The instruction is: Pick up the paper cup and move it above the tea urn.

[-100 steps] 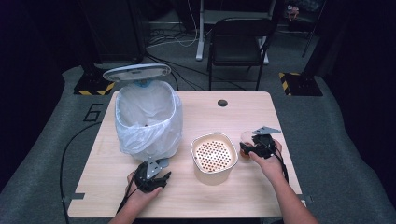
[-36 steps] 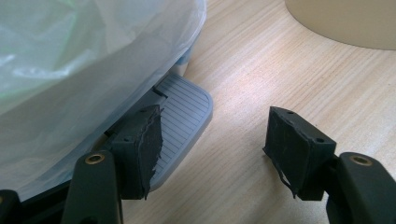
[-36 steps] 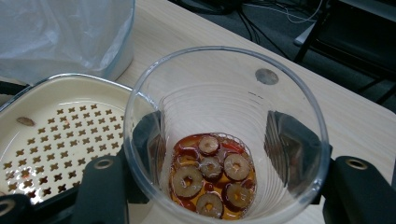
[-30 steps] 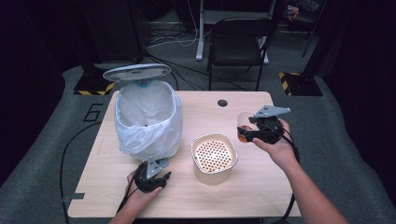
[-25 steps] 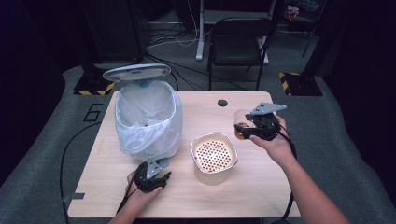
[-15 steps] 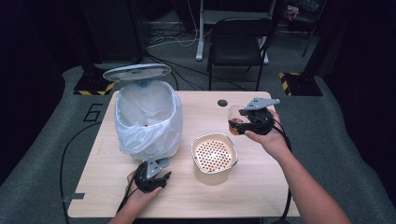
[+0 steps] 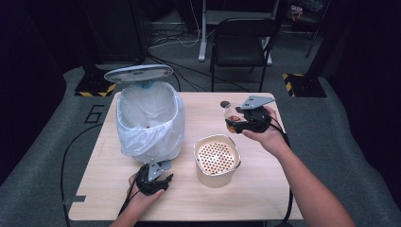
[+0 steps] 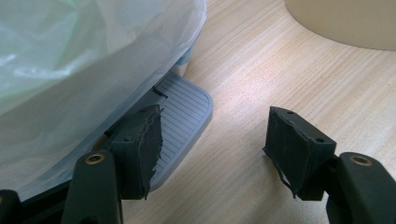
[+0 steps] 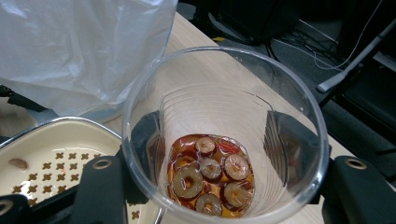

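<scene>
R gripper (image 7: 235,122) grips a clear plastic cup (image 9: 223,140) w/ amber liquid & sliced rings at the bottom, held above the table, just beyond & right of the cream strainer pot (image 7: 216,160). Pot lies toward the person & slightly left of the cup, so the pour likely needs a short move back & a tip. L gripper (image 8: 212,144) jaws wide, empty, straddling the bin's pedal (image 8: 183,116) at the bagged pedal bin (image 7: 147,118).
</scene>
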`<move>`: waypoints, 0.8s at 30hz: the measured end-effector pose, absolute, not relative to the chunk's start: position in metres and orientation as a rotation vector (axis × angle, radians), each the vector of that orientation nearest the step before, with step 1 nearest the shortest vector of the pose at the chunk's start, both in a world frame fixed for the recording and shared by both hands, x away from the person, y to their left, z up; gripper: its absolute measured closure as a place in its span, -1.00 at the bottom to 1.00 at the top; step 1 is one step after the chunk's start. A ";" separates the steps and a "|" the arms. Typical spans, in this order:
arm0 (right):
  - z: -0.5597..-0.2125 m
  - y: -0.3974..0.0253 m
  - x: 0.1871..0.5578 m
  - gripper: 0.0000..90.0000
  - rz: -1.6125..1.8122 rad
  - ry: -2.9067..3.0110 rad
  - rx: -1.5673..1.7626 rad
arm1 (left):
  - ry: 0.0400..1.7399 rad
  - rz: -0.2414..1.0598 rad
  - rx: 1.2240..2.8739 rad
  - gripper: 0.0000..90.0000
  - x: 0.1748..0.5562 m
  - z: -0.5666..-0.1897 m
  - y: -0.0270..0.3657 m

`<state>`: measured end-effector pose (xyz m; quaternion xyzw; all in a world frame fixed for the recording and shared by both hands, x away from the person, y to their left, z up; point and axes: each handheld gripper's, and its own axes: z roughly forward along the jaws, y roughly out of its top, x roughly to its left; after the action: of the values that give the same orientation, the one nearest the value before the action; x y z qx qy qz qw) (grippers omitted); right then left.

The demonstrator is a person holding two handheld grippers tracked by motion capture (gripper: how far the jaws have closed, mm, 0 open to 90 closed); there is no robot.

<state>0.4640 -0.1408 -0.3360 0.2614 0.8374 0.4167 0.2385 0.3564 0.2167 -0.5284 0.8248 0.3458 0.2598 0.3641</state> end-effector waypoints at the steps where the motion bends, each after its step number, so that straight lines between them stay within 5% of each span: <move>1: -0.335 -0.140 0.464 -0.15 1.141 2.293 0.691 | 0.895 0.668 2.123 -0.19 0.356 -0.528 0.217; 24: -0.342 -0.122 0.458 -0.12 1.098 2.286 0.373 | 0.890 0.668 2.122 -0.19 0.356 -0.528 0.217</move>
<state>0.4583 -0.1220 -0.3415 0.1396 0.8549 0.4104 0.2850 0.3564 0.2167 -0.5284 0.8248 0.3459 0.2596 0.3643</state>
